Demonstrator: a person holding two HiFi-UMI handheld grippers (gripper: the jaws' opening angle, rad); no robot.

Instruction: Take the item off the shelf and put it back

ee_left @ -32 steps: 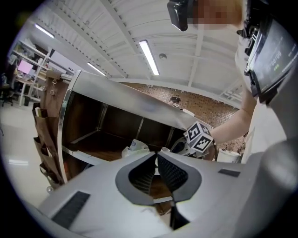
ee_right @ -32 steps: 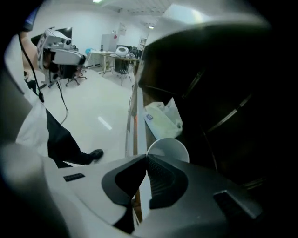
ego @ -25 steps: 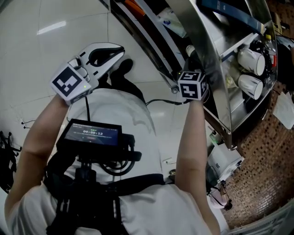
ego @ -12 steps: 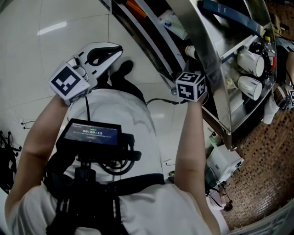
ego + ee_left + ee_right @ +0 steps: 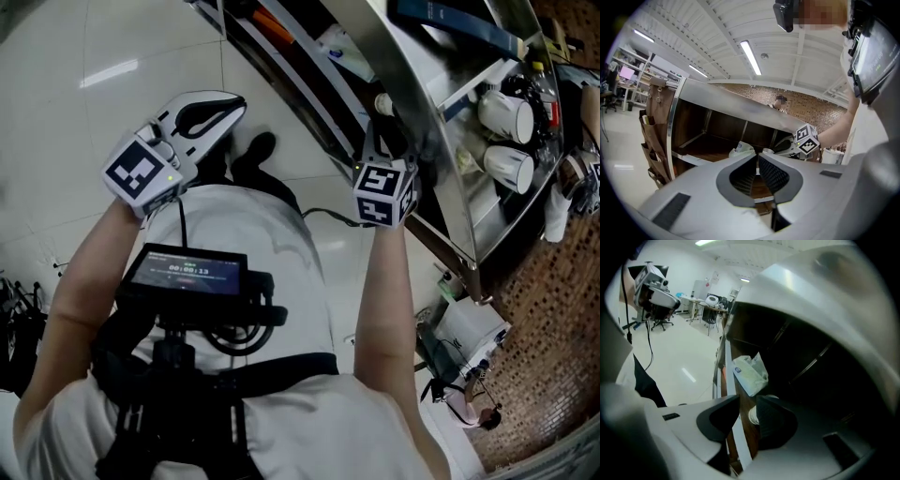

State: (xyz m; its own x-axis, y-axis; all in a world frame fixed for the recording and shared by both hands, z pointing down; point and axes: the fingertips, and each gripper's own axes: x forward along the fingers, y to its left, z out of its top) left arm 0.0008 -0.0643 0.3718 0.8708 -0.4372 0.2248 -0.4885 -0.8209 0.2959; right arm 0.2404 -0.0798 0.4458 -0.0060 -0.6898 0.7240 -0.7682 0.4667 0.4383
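Glossy white floor (image 5: 122,37) runs up to the foot of the steel-framed shelf (image 5: 701,143). My right gripper (image 5: 749,401) sits at the shelf's front edge. Its jaws have just sprung from nearly pinched to wide apart, and they hold nothing. Its marker cube has also slid a little back from the shelf's steel lip. Just past the tips, on the shelf's wooden board, sits a small white round item (image 5: 753,416). It is half hidden behind one dark pad, and I cannot tell whether that pad touches it. Deeper on the same board lies a white plastic packet (image 5: 750,373), clear of the jaws. I read the opening as a release: the item seems to be back on the shelf, so the put-back half looks done. Still, wide jaws this close to it could equally be lining up for a fresh grab, so I treat that as a guess. My left gripper (image 5: 757,159) hangs well away from the shelf, out over the floor, with its jaws closed on nothing and pointing toward the shelf.
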